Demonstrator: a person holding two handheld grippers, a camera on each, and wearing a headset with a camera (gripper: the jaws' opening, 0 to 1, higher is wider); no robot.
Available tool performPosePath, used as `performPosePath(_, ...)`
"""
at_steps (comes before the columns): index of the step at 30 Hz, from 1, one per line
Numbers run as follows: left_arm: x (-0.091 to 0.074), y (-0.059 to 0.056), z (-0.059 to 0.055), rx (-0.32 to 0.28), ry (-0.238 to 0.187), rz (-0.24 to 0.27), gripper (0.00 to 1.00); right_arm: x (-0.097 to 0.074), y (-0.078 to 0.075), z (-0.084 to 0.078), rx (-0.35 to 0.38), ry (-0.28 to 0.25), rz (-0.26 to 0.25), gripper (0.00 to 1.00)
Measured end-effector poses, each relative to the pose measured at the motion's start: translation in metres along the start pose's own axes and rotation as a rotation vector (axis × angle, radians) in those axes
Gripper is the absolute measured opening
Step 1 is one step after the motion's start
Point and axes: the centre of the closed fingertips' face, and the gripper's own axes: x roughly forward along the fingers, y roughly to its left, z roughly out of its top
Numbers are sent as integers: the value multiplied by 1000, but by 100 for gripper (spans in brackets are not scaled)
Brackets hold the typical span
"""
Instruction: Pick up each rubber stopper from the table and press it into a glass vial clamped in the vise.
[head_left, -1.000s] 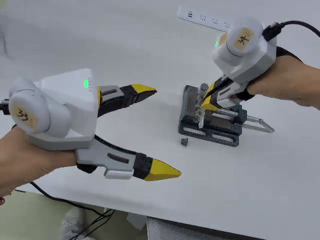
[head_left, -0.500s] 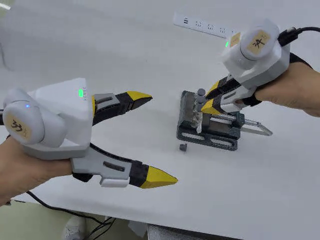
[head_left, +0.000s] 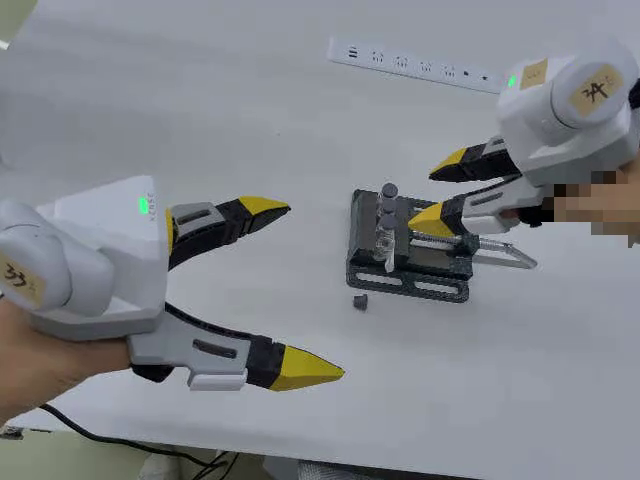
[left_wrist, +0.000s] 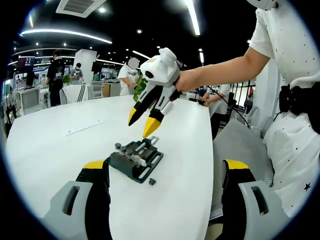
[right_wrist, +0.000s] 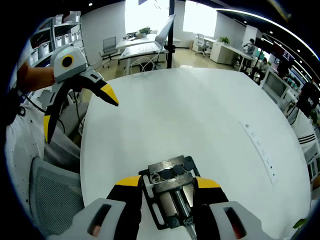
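Where the white table (head_left: 200, 90) spreads, power strip (head_left: 415, 65), office desks (right_wrist: 145, 47) beyond.

Bright open office with desks (right_wrist: 145, 47), chairs (right_wrist: 109, 47), ceiling lights (left_wrist: 65, 33).

The counter (head_left: 200, 100) is looked down upon from the head view. The vise (head_left: 440, 264) is faced from opposite sides by the two gripper views, closest from the right, and shared by all.

The vise (right_wrist: 175, 194), dark stoppers (right_wrist: 172, 172) along its far end, lies between the right gripper (right_wrist: 167, 181)'s parted jaws.
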Motion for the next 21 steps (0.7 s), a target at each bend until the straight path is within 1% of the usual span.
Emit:
performPosePath(4,0,-1,-1,1,12,-3,92,-6,3,-6,31,-44,-11,41)
performPosePath(6,0,-3,-2,2,18,-6,93,-9,6,-7,51,-84,-18,43)
performPosePath(7,0,-3,-3,3,24,-8,93,-10,8,-8,75,-106,-16,44)
performPosePath(8,0,-4,-4,4,28,-10,93,-11,9,-10,86,-115,-16,45)
performPosePath(10,0,-5,-5,5,35,-11,93,-13,11,-12,96,-143,-25,47)
performPosePath(14,0,-8,-6,8,48,-19,93,-15,19,-15,111,-190,-22,54)
performPosePath(17,1,-8,-7,10,54,-23,93,-17,24,-16,120,-231,-25,57)
performPosePath(19,1,-8,-8,15,62,-25,94,-18,25,-17,128,-244,-29,58)
performPosePath(21,1,-8,-8,15,64,-27,94,-19,30,-15,135,-273,-29,60)
